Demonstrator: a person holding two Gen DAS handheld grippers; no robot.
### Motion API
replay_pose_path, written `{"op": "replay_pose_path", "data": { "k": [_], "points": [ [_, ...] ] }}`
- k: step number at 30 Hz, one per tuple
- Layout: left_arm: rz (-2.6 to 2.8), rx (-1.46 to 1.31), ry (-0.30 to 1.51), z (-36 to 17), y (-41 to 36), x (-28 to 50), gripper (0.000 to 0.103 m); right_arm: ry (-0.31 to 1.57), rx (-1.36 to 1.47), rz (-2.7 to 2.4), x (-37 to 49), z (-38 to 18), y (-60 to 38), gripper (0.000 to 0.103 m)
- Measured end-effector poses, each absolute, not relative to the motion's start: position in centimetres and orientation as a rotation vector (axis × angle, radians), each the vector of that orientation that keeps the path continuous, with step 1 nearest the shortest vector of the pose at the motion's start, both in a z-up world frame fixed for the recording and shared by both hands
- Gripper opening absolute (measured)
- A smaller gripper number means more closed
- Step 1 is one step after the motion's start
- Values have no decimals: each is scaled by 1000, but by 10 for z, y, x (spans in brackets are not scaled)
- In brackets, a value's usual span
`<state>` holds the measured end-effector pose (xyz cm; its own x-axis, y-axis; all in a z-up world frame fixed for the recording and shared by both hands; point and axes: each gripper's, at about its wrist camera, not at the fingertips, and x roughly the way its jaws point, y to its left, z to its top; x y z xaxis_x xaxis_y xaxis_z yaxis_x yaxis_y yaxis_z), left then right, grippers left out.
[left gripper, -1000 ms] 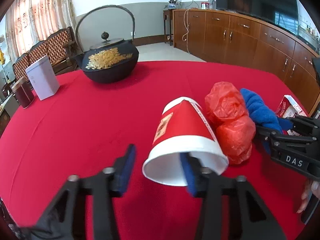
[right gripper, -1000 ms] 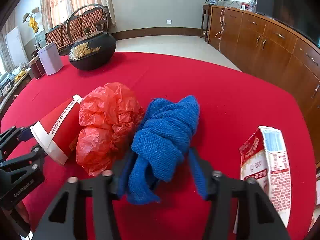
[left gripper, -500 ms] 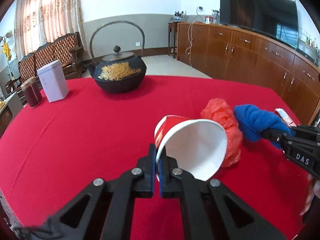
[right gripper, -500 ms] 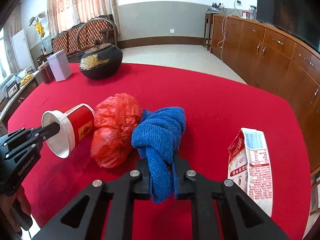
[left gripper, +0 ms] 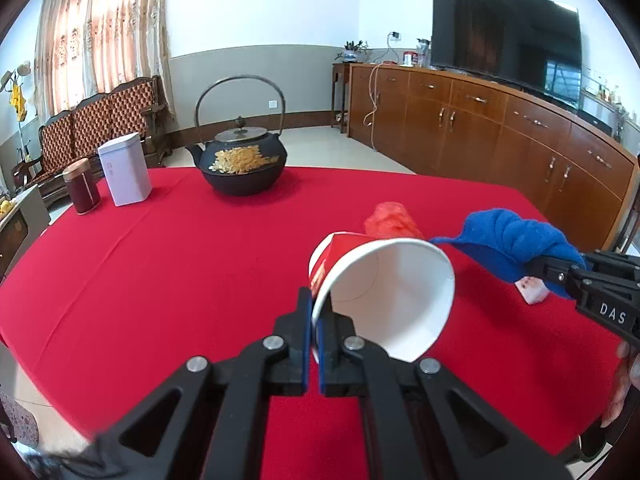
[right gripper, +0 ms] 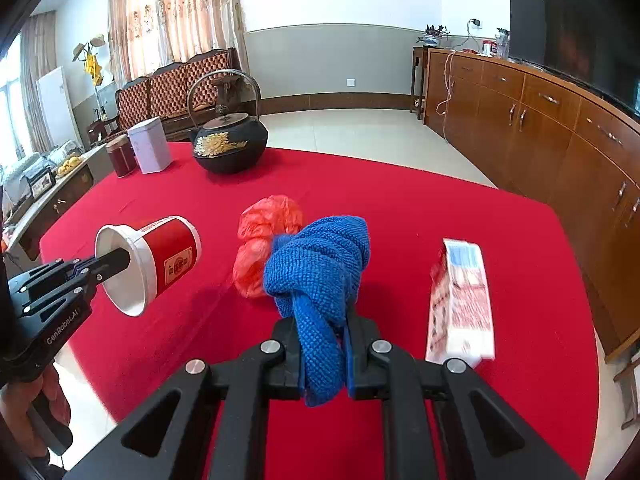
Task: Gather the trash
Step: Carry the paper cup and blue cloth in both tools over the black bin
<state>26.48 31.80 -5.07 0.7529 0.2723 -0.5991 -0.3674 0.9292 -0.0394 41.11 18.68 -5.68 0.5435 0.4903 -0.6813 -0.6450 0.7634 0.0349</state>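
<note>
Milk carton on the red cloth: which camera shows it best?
The right wrist view: the milk carton lies there whole, beside the blue cloth. The left wrist view shows only a corner behind that cloth.

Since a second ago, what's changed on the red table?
Both grippers closed and lifted. The left gripper pinched the paper cup by its rim and raised it; the right gripper clamped the blue cloth and raised it too. The red plastic bag, carton and teapot stayed put.

Probably a home living room: sofa [right gripper: 176,84], television [left gripper: 506,36], wooden sideboard [left gripper: 480,128], cloth-covered table [left gripper: 168,248].
</note>
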Motion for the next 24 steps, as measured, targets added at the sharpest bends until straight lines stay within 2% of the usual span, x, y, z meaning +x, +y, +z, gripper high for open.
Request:
{"op": "replay_pose_path", "data": {
  "k": [24],
  "points": [
    [133,-99,573,-16,182,190,3,688,-98,540,278,-26,-3,14]
  ]
}}
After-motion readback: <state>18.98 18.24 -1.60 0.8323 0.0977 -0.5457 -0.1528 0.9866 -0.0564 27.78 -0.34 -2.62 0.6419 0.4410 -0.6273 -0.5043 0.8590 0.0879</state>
